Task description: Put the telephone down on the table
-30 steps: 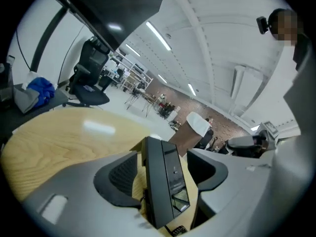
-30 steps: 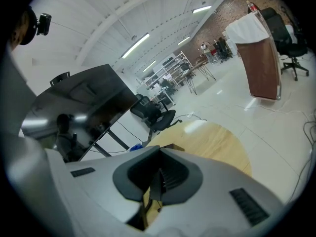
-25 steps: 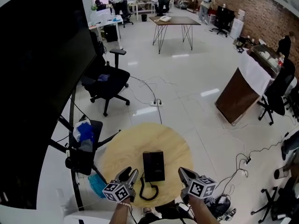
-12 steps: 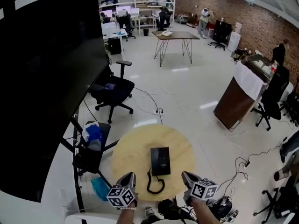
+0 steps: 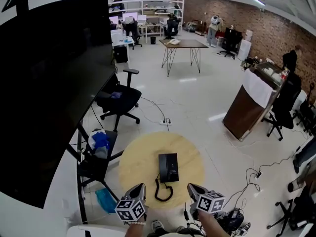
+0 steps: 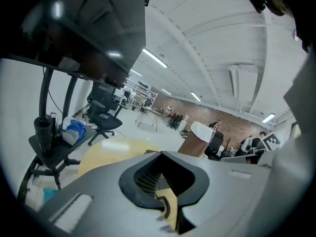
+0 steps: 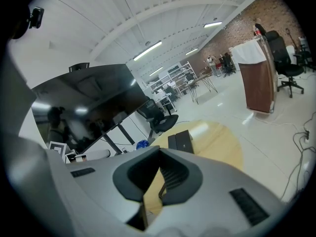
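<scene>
The head view looks steeply down on the round table (image 5: 136,164) at bottom centre; both gripper views skim low and close across that same surface.

Open-plan office, possibly a lab, swivel chair (image 5: 118,98), distant desks with monitors (image 5: 124,21), brick wall (image 5: 269,29)

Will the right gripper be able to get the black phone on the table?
Probably yes: nothing lies between the right gripper and the telephone on the table, though its shut jaws would have to open first.
</scene>
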`<state>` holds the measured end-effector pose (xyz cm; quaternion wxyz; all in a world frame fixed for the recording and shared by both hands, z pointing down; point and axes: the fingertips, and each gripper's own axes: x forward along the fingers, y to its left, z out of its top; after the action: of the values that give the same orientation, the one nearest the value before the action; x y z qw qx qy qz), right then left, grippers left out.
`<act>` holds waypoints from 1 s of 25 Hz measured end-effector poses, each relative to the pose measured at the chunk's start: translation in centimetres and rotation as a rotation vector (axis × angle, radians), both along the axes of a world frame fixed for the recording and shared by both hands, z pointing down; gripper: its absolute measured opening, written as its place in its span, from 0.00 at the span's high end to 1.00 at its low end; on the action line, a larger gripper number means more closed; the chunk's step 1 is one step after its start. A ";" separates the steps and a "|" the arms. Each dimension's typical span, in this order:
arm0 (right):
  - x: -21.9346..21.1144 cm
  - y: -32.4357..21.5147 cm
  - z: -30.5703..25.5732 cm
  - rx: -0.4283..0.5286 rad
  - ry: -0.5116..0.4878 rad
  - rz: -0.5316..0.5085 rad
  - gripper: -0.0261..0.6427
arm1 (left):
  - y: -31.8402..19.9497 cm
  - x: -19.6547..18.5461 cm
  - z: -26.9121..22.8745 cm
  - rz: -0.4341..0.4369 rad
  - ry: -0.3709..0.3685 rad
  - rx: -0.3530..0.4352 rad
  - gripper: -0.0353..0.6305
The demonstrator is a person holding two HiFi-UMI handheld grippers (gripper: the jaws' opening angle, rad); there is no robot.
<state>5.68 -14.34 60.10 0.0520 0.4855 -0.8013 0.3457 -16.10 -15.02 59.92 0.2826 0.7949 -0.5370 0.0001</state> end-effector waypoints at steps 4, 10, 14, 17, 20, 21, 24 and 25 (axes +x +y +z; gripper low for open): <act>0.3 0.6 -0.6 0.021 -0.013 -0.014 0.95 | 0.9 1.9 -0.7 0.005 -0.019 0.015 0.94; 2.3 2.8 -1.2 0.038 -0.024 -0.027 0.95 | 2.9 5.4 -1.6 0.025 -0.020 0.024 0.94; 3.5 4.0 -1.6 0.061 -0.013 -0.042 0.95 | 4.5 7.3 -2.0 0.029 -0.021 0.023 0.94; 3.9 5.4 -1.5 0.064 -0.020 -0.059 0.95 | 6.1 8.2 -1.9 0.025 -0.018 0.011 0.94; 4.9 6.8 -1.4 0.061 -0.028 -0.070 0.95 | 7.6 9.3 -2.1 0.017 -0.019 0.007 0.94; 5.2 7.3 -1.3 0.060 -0.030 -0.074 0.95 | 8.1 9.6 -2.1 0.015 -0.021 0.007 0.94; 5.7 8.6 -1.2 0.058 -0.034 -0.088 0.95 | 9.5 10.4 -2.2 0.007 -0.026 0.002 0.94; 5.8 9.0 -1.1 0.060 -0.035 -0.092 0.95 | 9.9 10.6 -2.1 0.006 -0.027 -0.001 0.94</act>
<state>11.48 -5.39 58.95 0.0393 0.4432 -0.8336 0.3273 -5.47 -5.11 57.84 0.2757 0.7963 -0.5383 0.0120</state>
